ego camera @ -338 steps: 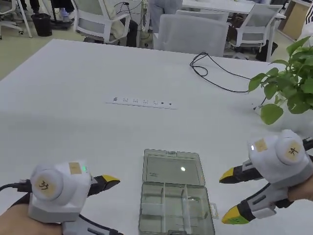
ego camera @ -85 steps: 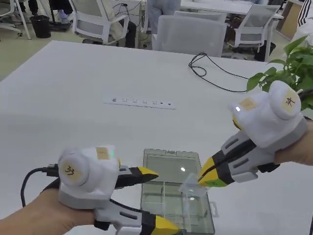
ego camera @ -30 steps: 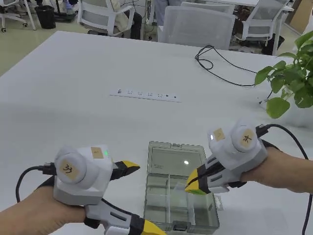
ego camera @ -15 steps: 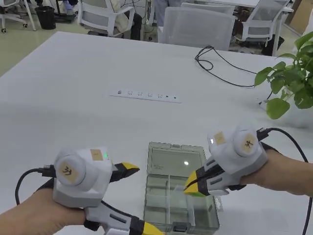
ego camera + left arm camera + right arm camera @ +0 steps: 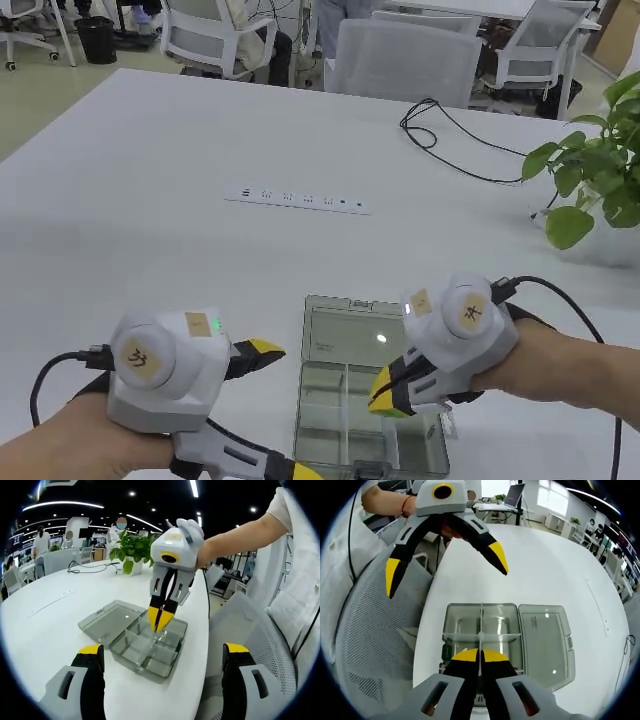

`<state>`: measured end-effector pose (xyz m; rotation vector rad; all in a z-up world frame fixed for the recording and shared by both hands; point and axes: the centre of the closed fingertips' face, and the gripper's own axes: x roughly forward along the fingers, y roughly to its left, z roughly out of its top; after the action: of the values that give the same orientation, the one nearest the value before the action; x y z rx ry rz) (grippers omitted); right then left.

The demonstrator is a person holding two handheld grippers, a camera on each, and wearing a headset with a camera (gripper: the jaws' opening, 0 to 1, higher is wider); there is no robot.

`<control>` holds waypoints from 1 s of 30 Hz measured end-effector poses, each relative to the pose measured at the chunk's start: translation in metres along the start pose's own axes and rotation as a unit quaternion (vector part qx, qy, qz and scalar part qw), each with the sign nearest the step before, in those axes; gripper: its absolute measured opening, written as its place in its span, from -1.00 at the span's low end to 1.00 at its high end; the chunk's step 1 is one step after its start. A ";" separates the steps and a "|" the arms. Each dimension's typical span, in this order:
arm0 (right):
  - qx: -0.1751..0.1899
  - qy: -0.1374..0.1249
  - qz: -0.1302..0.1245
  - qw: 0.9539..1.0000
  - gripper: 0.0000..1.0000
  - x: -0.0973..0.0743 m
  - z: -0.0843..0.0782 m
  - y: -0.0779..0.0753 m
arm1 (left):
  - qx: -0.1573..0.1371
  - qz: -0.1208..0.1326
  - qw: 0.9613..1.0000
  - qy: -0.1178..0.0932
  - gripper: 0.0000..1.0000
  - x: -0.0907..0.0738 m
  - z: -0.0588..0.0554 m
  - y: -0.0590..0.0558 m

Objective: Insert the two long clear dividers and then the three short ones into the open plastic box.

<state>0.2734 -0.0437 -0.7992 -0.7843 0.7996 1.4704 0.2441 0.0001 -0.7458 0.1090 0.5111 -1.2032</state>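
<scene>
The right gripper (image 5: 384,396) was clenched on a clear divider (image 5: 481,622), seen edge-on in the right gripper view as a thin line over the middle of the open box (image 5: 325,400); whether it was seated could not be told. The box lay at lower centre of the head view on a white table (image 5: 150,180), lid flat toward the top. The left gripper (image 5: 283,412) hung at lower left, just beside the box, jaws spread wide, holding nothing
</scene>
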 end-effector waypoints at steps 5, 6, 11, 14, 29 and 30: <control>-0.003 0.019 0.002 1.000 -0.95 0.007 -0.005 0.000 | 0.001 0.000 1.000 0.000 1.00 0.000 0.000 0.001; -0.004 0.022 0.002 1.000 -0.95 0.008 -0.005 0.000 | 0.000 0.000 1.000 -0.001 1.00 0.000 0.001 0.001; -0.012 0.041 0.001 0.999 -0.95 0.014 -0.010 0.000 | 0.001 0.000 1.000 0.001 1.00 0.000 0.000 0.001; -0.018 0.048 0.001 0.999 -0.95 0.015 -0.010 0.000 | 0.000 0.001 1.000 -0.001 1.00 0.000 0.000 0.002; 0.002 0.041 -0.006 0.999 -0.92 0.015 -0.012 0.001 | 0.003 0.000 1.000 0.002 1.00 0.000 0.000 0.002; 0.006 0.041 -0.005 0.999 -0.91 0.015 -0.013 0.001 | 0.002 -0.001 1.000 0.002 1.00 0.000 0.000 0.002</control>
<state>0.2717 -0.0464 -0.8187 -0.8424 0.8643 1.4311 0.2456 0.0004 -0.7464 0.1149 0.5115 -1.2054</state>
